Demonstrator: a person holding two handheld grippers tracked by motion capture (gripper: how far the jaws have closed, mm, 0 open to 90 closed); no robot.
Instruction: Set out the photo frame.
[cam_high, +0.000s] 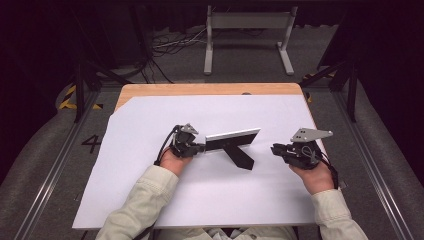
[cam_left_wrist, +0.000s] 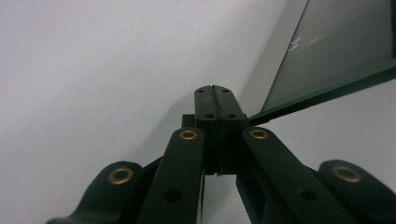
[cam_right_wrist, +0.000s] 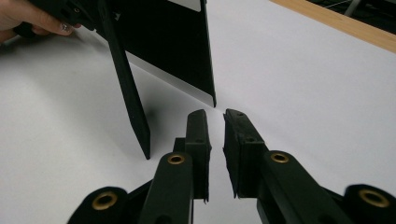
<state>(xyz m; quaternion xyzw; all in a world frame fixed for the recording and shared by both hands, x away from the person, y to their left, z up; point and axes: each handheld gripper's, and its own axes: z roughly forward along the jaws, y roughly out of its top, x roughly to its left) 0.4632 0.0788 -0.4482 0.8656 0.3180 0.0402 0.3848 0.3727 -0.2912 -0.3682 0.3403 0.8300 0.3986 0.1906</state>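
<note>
Left claw (cam_high: 199, 147), jaws pressed shut on the nine-o'clock end of the picture frame (cam_high: 232, 139), holds it upright at the centre of the white worktop (cam_high: 150, 200), its prop leg (cam_high: 240, 156) splayed toward five o'clock. The frame's long axis runs nine to three o'clock, glass facing twelve. Right claw (cam_high: 275, 149), jaws slightly parted and empty, waits at three o'clock; standing appears done, release remains.

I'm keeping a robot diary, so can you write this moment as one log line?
left gripper: shut on picture frame | frame: standing on white sheet, back stand out | right gripper: open, near frame's other end, not touching
</note>
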